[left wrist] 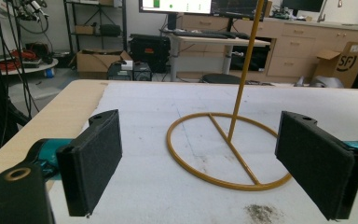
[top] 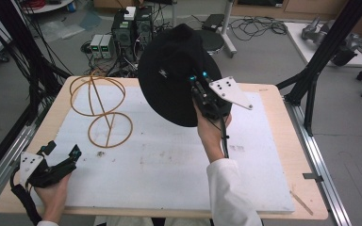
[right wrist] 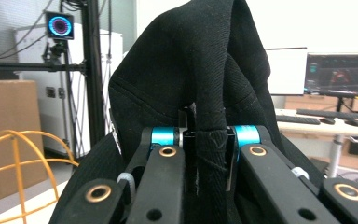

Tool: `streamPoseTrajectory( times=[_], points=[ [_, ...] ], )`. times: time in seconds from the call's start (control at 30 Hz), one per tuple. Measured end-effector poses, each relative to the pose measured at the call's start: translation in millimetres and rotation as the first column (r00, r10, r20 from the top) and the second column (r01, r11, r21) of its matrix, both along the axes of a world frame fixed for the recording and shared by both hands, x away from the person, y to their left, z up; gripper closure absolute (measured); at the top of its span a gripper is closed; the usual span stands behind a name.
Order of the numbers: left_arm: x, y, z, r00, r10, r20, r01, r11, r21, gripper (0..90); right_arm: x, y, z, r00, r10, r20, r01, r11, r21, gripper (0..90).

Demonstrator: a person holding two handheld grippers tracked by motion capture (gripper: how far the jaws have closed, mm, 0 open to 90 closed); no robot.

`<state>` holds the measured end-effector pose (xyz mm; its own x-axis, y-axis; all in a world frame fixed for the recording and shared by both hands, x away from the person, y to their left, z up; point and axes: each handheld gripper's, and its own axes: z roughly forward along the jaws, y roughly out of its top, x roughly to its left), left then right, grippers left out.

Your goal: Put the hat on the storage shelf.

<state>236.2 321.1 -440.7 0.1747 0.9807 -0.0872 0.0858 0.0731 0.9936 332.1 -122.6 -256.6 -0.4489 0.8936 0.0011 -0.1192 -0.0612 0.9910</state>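
Note:
A black hat is lifted above the table's far middle, pinched at its brim by my right gripper. In the right gripper view the jaws are clamped on a fold of the hat at the gripper. A yellow wire hat stand with a round base and a dome top stands at the table's far left. Its base ring lies ahead of my left gripper, which is open and holds nothing. That left gripper rests low at the near left corner.
A white foam sheet covers most of the wooden table. Computers and cables sit on the floor beyond the far edge. Black frame posts rise at the right. A dirt smudge marks the sheet near the stand.

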Motion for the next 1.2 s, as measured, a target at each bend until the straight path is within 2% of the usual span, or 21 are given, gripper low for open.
streamPoseTrajectory(
  times=[0.33,0.53,0.7,0.9,1.2],
  points=[
    [-1.9,4.6,0.2,0.9999,0.013,0.009,-0.013,0.9999,-0.006,15.1,8.3,33.1,5.2,0.9975,0.063,0.033,-0.064,0.997,0.034,86.3],
    [-4.6,7.0,0.1,0.9998,0.015,0.008,-0.015,0.9999,-0.005,16.0,12.3,49.9,8.9,0.9948,0.094,0.039,-0.096,0.995,0.041,86.3],
    [-8.5,9.3,0.2,0.9996,0.026,0.009,-0.026,0.9996,-0.007,16.0,15.6,65.9,13.5,0.9940,0.099,0.047,-0.101,0.994,0.034,86.3],
    [-9.2,10.4,0.2,0.9995,0.030,0.010,-0.030,0.9995,-0.008,16.0,17.4,85.4,20.5,0.9879,0.142,0.062,-0.144,0.989,0.036,86.3],
    [-7.7,7.6,0.2,0.9997,0.021,0.010,-0.021,0.9998,-0.002,16.0,16.4,122.8,28.2,0.9729,0.218,0.079,-0.220,0.975,0.021,86.4]
  ],
)
